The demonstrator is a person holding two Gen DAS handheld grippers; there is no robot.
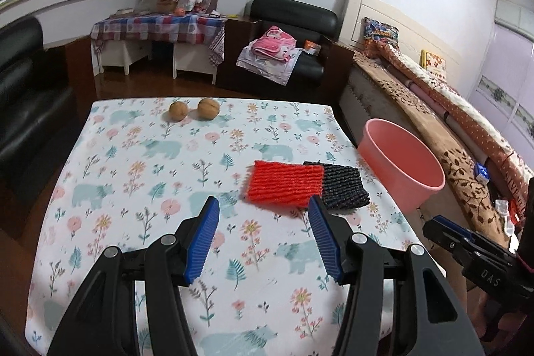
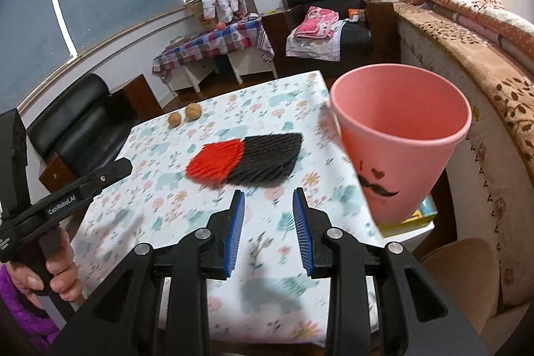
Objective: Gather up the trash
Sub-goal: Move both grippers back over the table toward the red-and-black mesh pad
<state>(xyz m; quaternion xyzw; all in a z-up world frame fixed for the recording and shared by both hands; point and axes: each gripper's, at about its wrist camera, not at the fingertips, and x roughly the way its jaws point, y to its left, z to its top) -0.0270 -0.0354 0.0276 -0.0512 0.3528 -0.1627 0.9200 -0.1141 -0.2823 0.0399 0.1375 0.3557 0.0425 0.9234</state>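
A red foam net [image 1: 283, 184] [image 2: 215, 164] lies on the floral tablecloth, partly over a black foam net [image 1: 343, 187] [image 2: 268, 155] to its right. A pink bin [image 1: 402, 162] [image 2: 400, 135] stands beside the table's right edge, open and empty. Two round brown fruits [image 1: 193, 110] [image 2: 185, 116] sit near the table's far edge. My left gripper [image 1: 263, 206] is open and empty, just in front of the red net. My right gripper [image 2: 268, 194] is open and empty, above the table just short of the black net.
The table [image 1: 150, 155] [image 2: 173, 189] has a floral cloth. A black sofa [image 1: 26, 95] is on the left, a bed [image 1: 450, 109] on the right behind the bin, and a black armchair [image 1: 290, 32] with folded cloths beyond the table.
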